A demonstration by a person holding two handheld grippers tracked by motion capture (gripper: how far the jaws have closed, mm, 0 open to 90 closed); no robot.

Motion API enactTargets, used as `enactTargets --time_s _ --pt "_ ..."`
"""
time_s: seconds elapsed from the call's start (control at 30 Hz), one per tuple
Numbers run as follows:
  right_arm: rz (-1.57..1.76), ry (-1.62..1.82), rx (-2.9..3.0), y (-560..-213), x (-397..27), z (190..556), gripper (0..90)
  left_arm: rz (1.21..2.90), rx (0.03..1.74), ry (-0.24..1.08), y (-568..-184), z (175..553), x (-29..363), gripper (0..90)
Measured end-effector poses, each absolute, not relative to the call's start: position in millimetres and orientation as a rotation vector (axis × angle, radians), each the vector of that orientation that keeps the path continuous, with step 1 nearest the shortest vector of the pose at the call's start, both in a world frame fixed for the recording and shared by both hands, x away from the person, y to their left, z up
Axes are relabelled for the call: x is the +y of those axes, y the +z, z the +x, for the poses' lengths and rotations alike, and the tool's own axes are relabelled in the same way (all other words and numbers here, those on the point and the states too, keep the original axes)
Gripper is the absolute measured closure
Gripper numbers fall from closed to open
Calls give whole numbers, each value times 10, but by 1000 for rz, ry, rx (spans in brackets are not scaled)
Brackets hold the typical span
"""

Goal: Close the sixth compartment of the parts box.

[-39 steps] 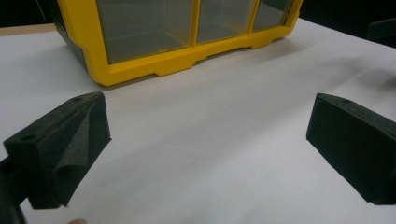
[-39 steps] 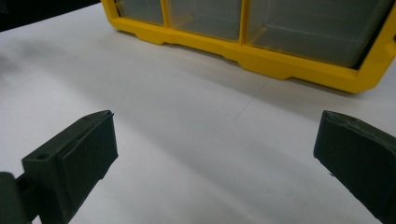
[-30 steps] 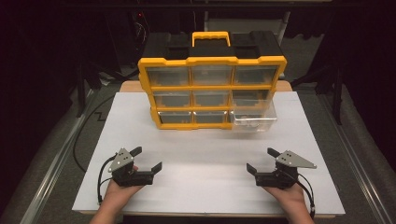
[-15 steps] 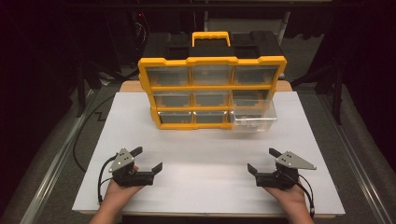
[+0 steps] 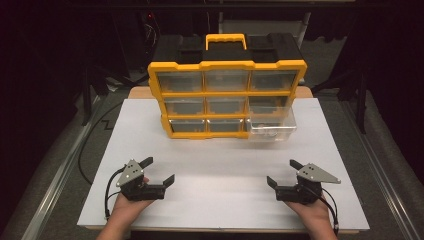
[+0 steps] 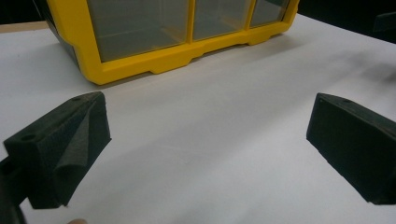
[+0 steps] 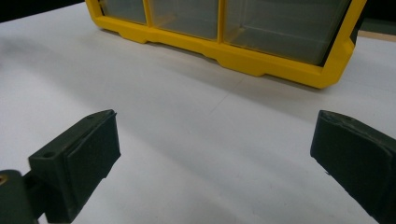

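Observation:
A yellow-framed organizer (image 5: 227, 95) with clear drawers and a black body stands upright at the back of the white board (image 5: 220, 155). Its bottom-right clear drawer (image 5: 272, 127) is pulled out toward me. My left gripper (image 5: 159, 170) rests near the front left of the board, open, with nothing between its jaws. At the front right my right gripper (image 5: 282, 172) is open too and holds nothing. In the left gripper view, the left gripper (image 6: 208, 140) faces the organizer's lower drawers (image 6: 140, 56) across bare board. The right gripper (image 7: 215, 154) faces the organizer's yellow frame (image 7: 261, 56) in the right gripper view.
A yellow carry handle (image 5: 226, 41) tops the organizer. Black cables (image 5: 92, 135) trail off the board's left side over the grey floor. Dark stands and equipment surround the table at the back. The board's front edge (image 5: 215, 227) runs just under my hands.

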State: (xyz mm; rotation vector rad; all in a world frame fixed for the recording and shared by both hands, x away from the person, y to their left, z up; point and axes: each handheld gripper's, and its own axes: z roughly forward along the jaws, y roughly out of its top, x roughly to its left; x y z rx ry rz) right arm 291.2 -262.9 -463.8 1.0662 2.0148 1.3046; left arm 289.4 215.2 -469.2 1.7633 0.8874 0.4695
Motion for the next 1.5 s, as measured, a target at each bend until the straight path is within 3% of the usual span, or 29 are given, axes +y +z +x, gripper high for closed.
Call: enactTargets --time_s 0.83,1.07,1.5 --pt "1057 1289 2019 -4640 -2642 2892 237 1763 885 467 -4689 2891 2165 8" --pt "1066 1289 2010 -4647 -2649 2889 332 1758 889 468 -4691 2896 2171 8" --pt "1053 1266 2004 -4642 -2642 2866 593 1760 885 467 -4692 2896 2172 8"
